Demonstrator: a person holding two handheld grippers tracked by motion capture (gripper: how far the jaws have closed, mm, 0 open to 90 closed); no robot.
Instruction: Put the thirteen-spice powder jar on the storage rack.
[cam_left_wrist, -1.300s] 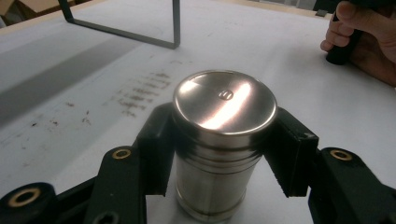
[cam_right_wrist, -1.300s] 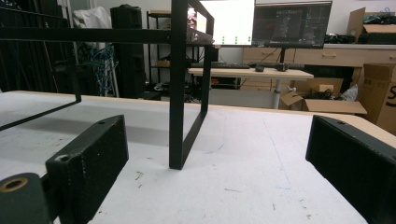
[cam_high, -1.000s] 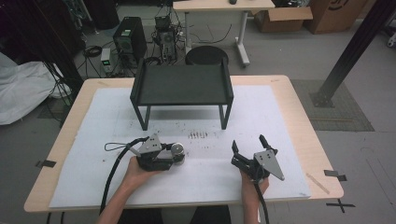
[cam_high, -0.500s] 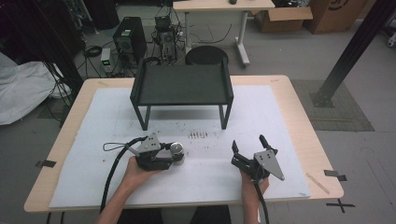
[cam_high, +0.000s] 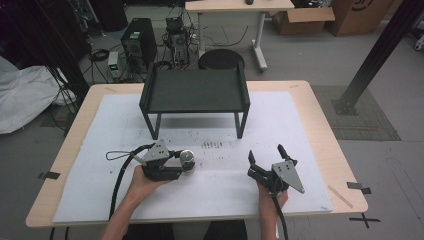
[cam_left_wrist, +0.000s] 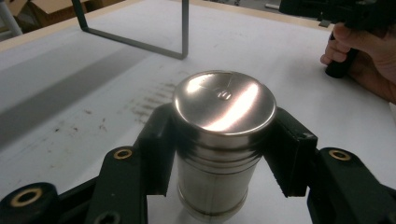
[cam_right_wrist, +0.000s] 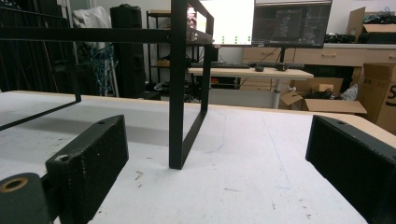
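While you hold a gripper in each hand, this is how things look:

Left gripper: your left gripper (cam_high: 186, 162) is closed on the shiny metal can (cam_left_wrist: 223, 135), with one black pad pressed on each side of it, just under the lid.
Can and pads: the can sits right between the two pads, and its round top pokes up a little above them.
Can: it stands upright on the white mat (cam_high: 300, 130), on the left side of the table (cam_high: 327, 125), near your edge.
Can and shelf: the black shelf (cam_high: 195, 92) stands farther back on the mat, well apart from the can.
Right gripper: your right gripper (cam_high: 265, 154) is wide open, with nothing between the pads.
Right gripper place: it rests low on the mat on the right side, pointing at the shelf's front leg.
Two grippers: they are well apart, with bare mat between them.
Marks: small dark scuffs (cam_high: 212, 145) lie on the mat just past the can.
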